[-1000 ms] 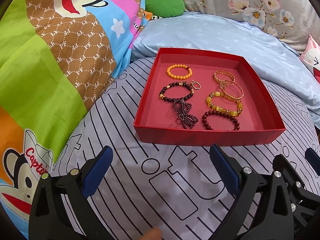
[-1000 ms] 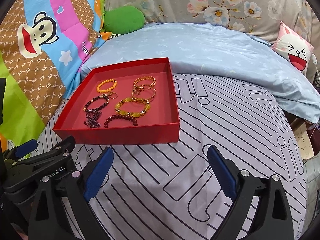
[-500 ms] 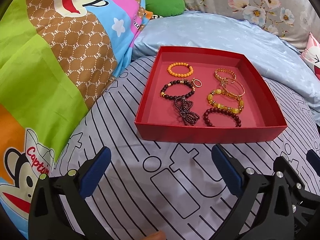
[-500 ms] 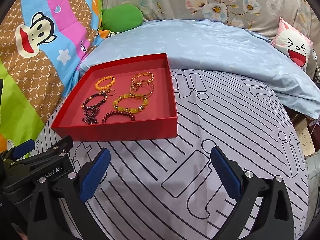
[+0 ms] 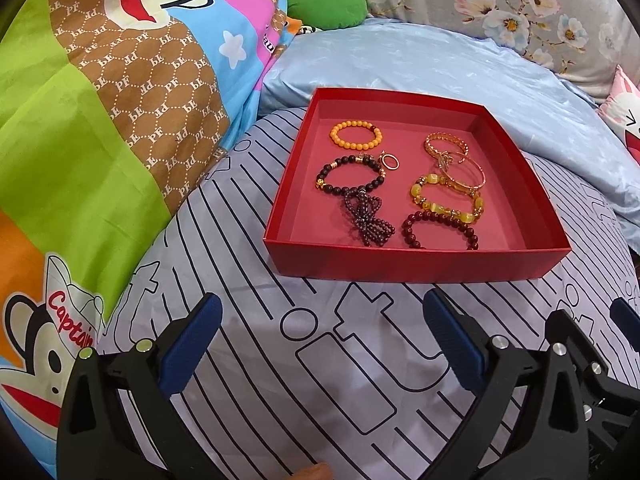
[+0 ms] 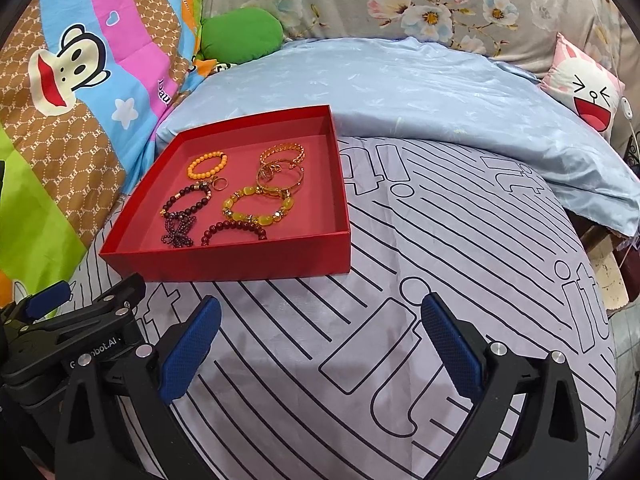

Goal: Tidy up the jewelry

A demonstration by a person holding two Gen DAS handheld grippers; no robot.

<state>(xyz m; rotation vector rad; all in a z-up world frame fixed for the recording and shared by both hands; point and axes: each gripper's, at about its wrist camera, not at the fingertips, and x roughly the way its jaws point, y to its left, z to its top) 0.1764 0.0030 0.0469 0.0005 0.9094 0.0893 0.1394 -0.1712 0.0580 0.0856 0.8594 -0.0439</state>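
A shallow red box (image 5: 400, 266) (image 6: 240, 258) sits on the striped grey bedsheet. Inside lie several bracelets: an orange bead one (image 5: 355, 134) (image 6: 207, 164), a dark bead one with a tassel (image 5: 352, 184) (image 6: 186, 204), gold bangles (image 5: 456, 156) (image 6: 282, 164), a yellow stone one (image 5: 446, 200) (image 6: 258, 208), a dark red bead one (image 5: 440, 230) (image 6: 234, 232) and a small ring (image 5: 390, 161) (image 6: 219, 184). My left gripper (image 5: 320, 336) is open and empty in front of the box. My right gripper (image 6: 320, 336) is open and empty, right of the left one.
A colourful monkey-print quilt (image 5: 100, 120) rises at the left. A light blue cover (image 6: 420, 92) lies behind the box, with a green cushion (image 6: 240, 34) and a pink cartoon pillow (image 6: 584, 84) further back. The bed edge drops off at the right (image 6: 616, 280).
Both grippers have drawn back slightly and shifted; the box sits a little farther and higher in both views. Both stay open and empty.
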